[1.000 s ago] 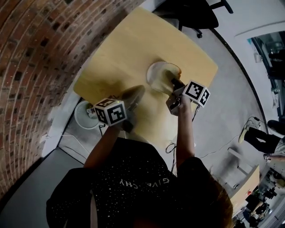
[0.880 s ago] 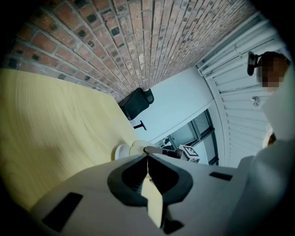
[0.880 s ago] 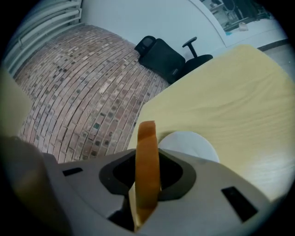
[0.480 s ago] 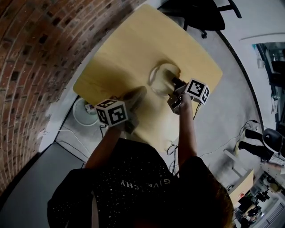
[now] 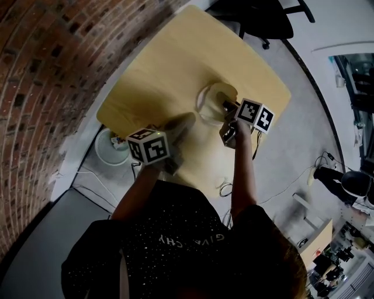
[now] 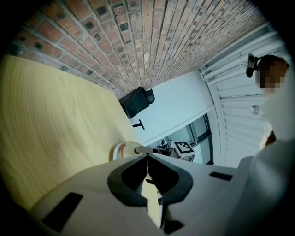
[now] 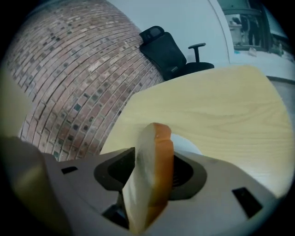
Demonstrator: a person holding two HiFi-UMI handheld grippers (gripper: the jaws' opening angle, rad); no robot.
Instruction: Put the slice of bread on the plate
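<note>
A slice of bread (image 7: pixel 154 175) with a brown crust stands on edge, tilted, between the jaws of my right gripper (image 7: pixel 152 184). Those jaws are opening, and dark gaps show on both sides of the slice. In the head view the right gripper (image 5: pixel 227 106) points down over the near rim of the pale round plate (image 5: pixel 204 100) on the wooden table. A sliver of the plate (image 7: pixel 188 145) shows just beyond the bread. My left gripper (image 5: pixel 186 121) hovers over the table left of the plate, its tips together and holding nothing. Its own view shows the plate (image 6: pixel 120 150) ahead.
The light wooden table (image 5: pixel 169 64) lies beside a brick wall (image 5: pixel 41 70). A white round fan (image 5: pixel 111 149) and cables lie on the floor by the table's near left corner. A black office chair (image 5: pixel 257 17) stands beyond the far edge.
My right gripper has sunk a little towards the plate and rolled, so its marker cube shows different faces. The left gripper has hardly moved.
</note>
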